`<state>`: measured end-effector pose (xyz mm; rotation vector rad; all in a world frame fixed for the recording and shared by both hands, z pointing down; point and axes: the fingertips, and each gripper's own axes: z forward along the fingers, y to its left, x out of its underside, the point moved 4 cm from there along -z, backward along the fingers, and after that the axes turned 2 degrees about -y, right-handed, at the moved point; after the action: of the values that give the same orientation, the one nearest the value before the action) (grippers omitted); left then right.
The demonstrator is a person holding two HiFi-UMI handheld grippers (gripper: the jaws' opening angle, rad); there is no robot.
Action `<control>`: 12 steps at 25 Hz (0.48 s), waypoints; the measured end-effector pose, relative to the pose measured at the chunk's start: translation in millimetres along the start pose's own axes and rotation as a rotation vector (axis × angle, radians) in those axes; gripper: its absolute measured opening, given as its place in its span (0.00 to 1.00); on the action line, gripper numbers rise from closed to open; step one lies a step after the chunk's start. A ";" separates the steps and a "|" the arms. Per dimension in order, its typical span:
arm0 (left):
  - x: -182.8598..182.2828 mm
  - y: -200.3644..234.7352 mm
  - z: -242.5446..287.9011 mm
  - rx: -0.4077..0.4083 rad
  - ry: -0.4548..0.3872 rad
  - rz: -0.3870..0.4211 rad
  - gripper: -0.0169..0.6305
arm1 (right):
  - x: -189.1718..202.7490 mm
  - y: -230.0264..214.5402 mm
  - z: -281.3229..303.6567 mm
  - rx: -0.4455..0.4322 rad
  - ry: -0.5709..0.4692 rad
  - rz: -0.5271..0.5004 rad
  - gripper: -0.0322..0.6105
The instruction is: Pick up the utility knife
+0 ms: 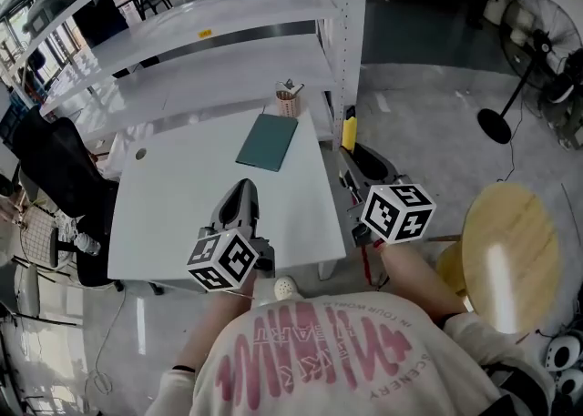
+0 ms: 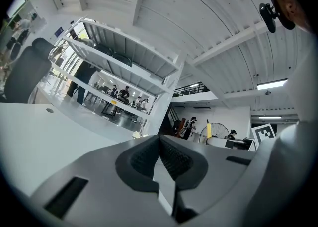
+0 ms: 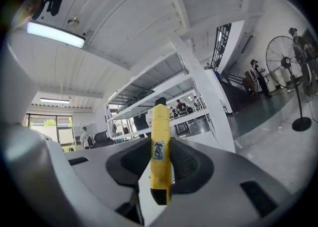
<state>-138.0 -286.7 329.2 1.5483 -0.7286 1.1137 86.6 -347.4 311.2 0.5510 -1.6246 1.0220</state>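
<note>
- Evidently lifted: utility knife (image 3: 160, 151) stands upright, clamped between the right gripper (image 3: 160, 141) pads, off the white table (image 1: 182, 196), past its right edge.
- Left gripper (image 2: 159, 149): jaws together, empty, above the table.
- Pickup judged complete; nothing left.

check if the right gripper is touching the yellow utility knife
Touching. The right gripper view shows the yellow utility knife clamped upright between the pads of the right gripper.

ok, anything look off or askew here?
Nothing stands out. The utility knife is clamped straight in the right gripper; the left gripper is shut, empty; the green folder lies flat on the table.
</note>
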 end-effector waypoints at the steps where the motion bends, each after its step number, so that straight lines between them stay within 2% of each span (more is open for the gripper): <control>1: 3.1 -3.2 -2.8 0.000 0.002 -0.001 0.06 | -0.1 -0.8 -6.0 -0.001 -0.002 -0.001 0.26; 8: 16.2 -30.0 -28.3 0.009 0.009 0.023 0.06 | 14.1 0.5 -50.1 -0.003 0.040 -0.011 0.26; 12: 30.7 -35.3 -45.7 -0.013 0.018 0.022 0.06 | 26.7 -3.4 -68.3 -0.002 0.070 -0.011 0.26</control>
<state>-108.2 -230.5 344.5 1.5208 -0.7416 1.1354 118.1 -287.8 340.4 0.5165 -1.5595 1.0204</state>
